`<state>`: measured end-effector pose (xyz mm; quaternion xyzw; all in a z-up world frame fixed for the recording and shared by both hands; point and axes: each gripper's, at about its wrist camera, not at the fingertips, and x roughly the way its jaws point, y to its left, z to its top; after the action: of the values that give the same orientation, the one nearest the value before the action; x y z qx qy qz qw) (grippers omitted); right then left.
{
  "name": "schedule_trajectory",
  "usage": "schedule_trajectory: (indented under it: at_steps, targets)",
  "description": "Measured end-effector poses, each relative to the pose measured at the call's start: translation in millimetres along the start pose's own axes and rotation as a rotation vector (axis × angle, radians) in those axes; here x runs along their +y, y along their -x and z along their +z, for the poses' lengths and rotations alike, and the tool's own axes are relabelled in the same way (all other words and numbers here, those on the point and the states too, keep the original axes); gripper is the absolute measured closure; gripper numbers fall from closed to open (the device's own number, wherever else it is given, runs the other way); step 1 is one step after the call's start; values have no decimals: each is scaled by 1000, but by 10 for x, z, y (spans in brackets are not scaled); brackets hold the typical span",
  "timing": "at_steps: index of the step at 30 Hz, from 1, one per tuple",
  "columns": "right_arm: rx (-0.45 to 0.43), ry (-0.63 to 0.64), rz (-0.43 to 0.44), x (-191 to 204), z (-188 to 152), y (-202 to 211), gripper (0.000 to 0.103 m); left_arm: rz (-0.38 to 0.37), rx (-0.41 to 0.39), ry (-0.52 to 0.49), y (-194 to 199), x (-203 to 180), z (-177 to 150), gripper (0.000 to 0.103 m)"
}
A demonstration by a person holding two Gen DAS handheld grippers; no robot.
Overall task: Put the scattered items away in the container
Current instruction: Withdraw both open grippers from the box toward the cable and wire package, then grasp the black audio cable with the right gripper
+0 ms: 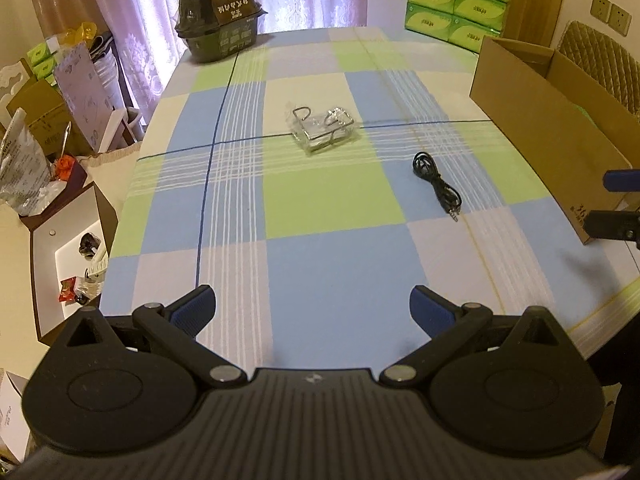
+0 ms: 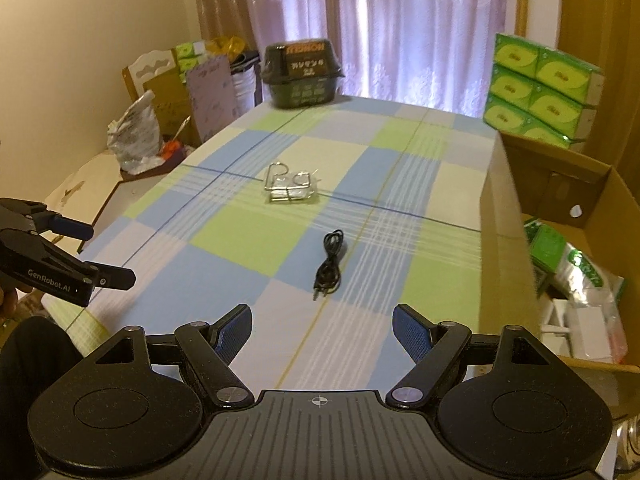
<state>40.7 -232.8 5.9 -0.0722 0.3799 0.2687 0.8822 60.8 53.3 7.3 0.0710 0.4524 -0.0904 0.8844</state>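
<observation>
A coiled black audio cable (image 1: 438, 184) lies mid-table on the blue, green and cream checked tablecloth (image 1: 328, 264), near the open brown cardboard box (image 1: 532, 120) on the right edge. Beyond it sits a clear bag of bent wire pieces (image 1: 322, 128). Nothing blocks either. My left gripper (image 1: 312, 306) and right gripper (image 2: 322, 324) hover wide open, empty.

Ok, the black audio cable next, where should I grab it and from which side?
Take the black coiled audio cable at its bundled middle, where the strands run together, not at the loose plug end nearest you. It lies flat on the checked tablecloth, so come straight down with the open right hand-held gripper, fingers either side of the bundle.
</observation>
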Motion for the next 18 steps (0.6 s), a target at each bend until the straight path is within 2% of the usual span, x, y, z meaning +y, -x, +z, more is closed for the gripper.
schedule_trajectory:
  at_steps: [12,18]
  targets:
    - [52,12,0,-32,208,-737,20,6,22,-21,-214,148,3,2]
    - [71,-5,0,-162,331,-1203,21,-5,19,-84,-417,148,132,2]
